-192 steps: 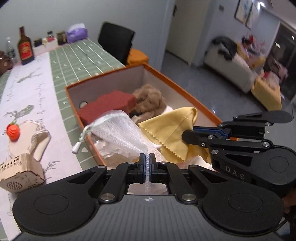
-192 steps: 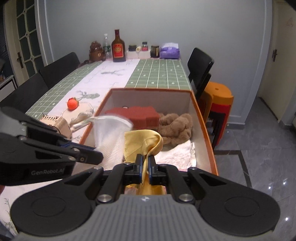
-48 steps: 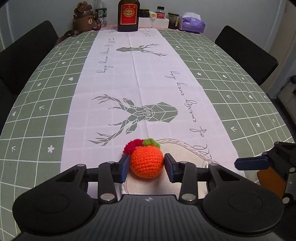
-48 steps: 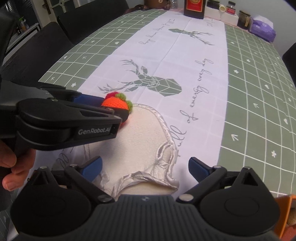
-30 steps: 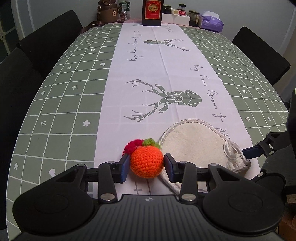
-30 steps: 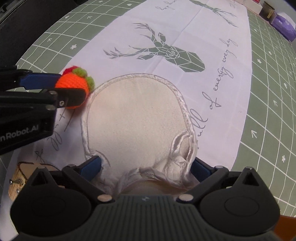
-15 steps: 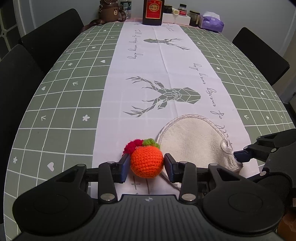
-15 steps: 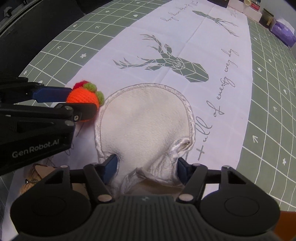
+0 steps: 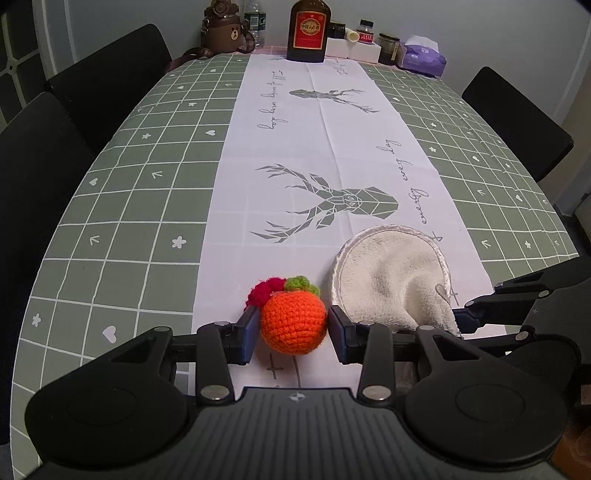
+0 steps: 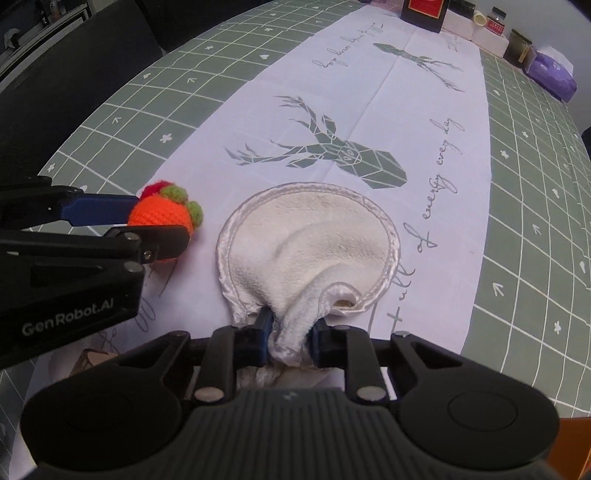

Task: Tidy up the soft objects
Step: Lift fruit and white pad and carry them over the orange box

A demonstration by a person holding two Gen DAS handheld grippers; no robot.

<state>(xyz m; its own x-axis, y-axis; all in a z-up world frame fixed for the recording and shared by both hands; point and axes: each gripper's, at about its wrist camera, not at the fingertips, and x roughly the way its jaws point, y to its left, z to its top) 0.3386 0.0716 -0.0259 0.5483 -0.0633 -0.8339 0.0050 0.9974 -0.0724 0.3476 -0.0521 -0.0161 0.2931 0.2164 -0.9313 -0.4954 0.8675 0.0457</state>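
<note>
An orange crocheted ball [image 9: 293,321] with a red and green tuft sits between the pads of my left gripper [image 9: 293,334], which is shut on it just above the white table runner [image 9: 325,140]. The same ball [image 10: 162,214] shows at the left of the right wrist view. A cream round mitt [image 10: 314,240] with a satin rim lies on the runner; its near edge is bunched up between the closing jaws of my right gripper [image 10: 290,338], whose pads press on the fabric. The mitt [image 9: 391,280] lies right of the ball.
A green checked tablecloth [image 9: 140,177] covers the table. A liquor bottle [image 9: 308,29], jars, a purple tissue pack [image 9: 423,59] and a bear-shaped flask [image 9: 225,31] stand at the far end. Black chairs [image 9: 107,81] line both sides. A small wooden box corner [image 10: 88,360] lies near my right gripper.
My right gripper's jaws have come together on the mitt's near edge and gathered it into a fold. The left gripper has kept its hold on the ball and stayed in place.
</note>
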